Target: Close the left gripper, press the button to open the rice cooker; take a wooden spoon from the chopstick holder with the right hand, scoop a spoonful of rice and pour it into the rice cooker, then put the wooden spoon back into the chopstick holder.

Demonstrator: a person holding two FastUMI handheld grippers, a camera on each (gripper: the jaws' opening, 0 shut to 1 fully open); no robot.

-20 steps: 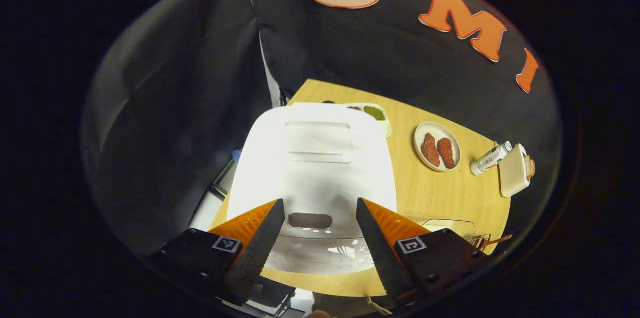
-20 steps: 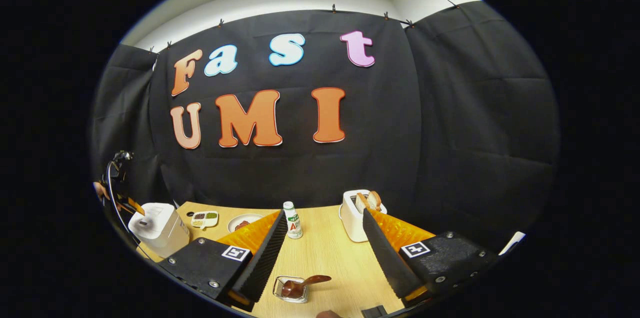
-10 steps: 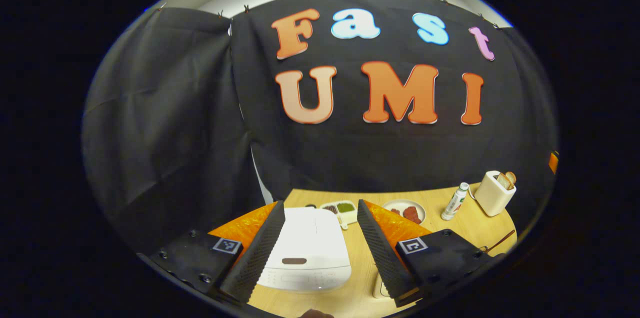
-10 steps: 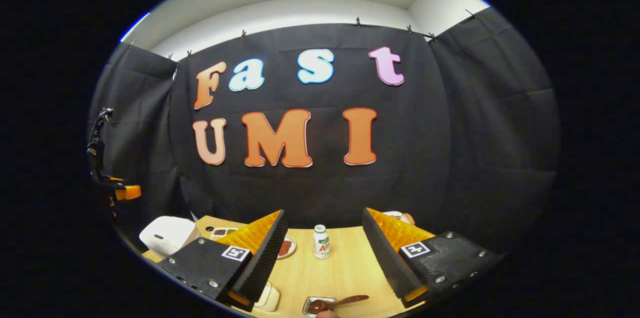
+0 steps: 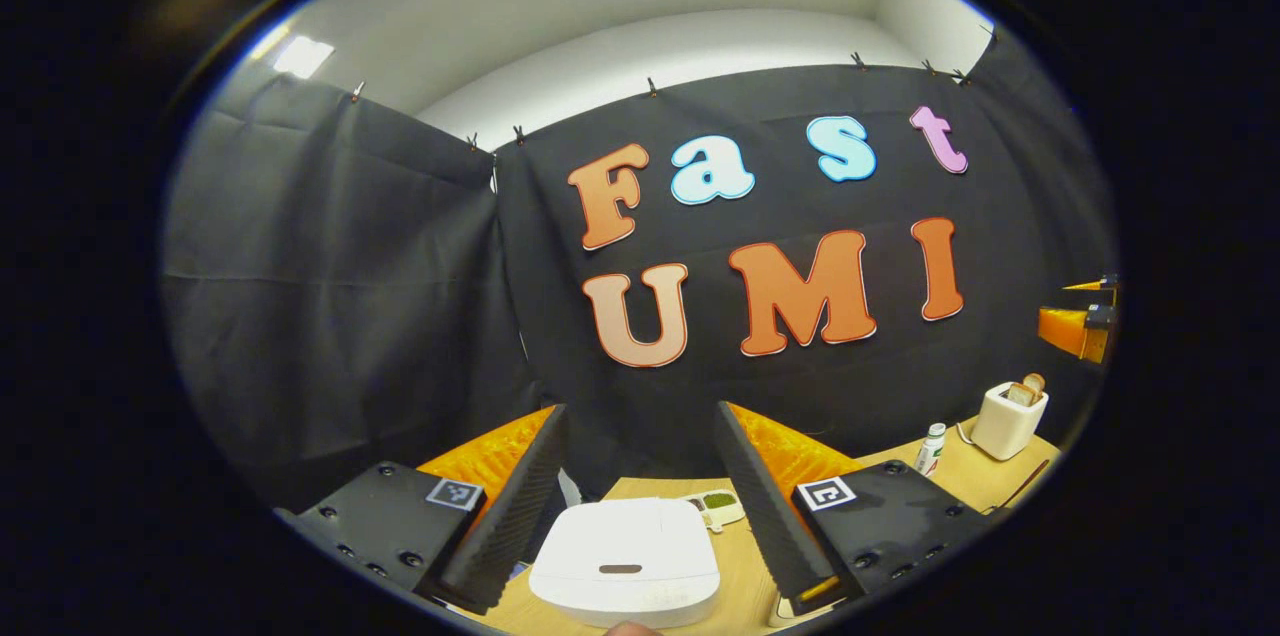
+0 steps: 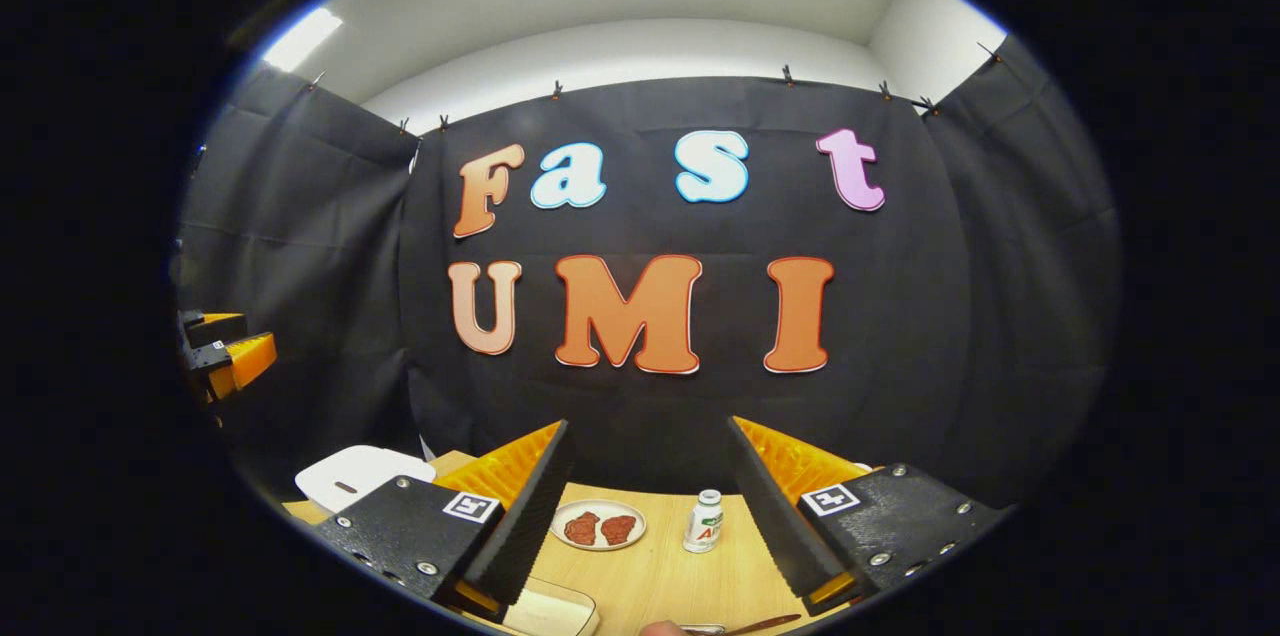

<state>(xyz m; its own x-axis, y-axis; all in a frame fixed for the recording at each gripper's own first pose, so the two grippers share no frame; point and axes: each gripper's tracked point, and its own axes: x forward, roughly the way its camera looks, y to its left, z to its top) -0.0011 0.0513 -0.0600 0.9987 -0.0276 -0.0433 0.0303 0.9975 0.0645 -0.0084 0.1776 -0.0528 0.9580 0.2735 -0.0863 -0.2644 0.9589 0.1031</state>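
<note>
While I am holding both grippers up over the wooden table [image 6: 650, 581], my left gripper [image 5: 640, 501] is standing released, fingers spread and empty, above the white rice cooker [image 5: 625, 566], whose lid is lying shut. My right gripper [image 6: 650, 506] is likewise spread and empty. A small white bottle [image 6: 705, 522] is showing a label too small for me to read. A plate [image 6: 598, 525] is holding two reddish pieces. A divided dish [image 5: 715, 506] is holding something green. The wooden spoon [image 6: 765, 625] is getting cut off at the edge; its holder is hard to make out. The toaster [image 5: 1008, 416] is holding bread.
</note>
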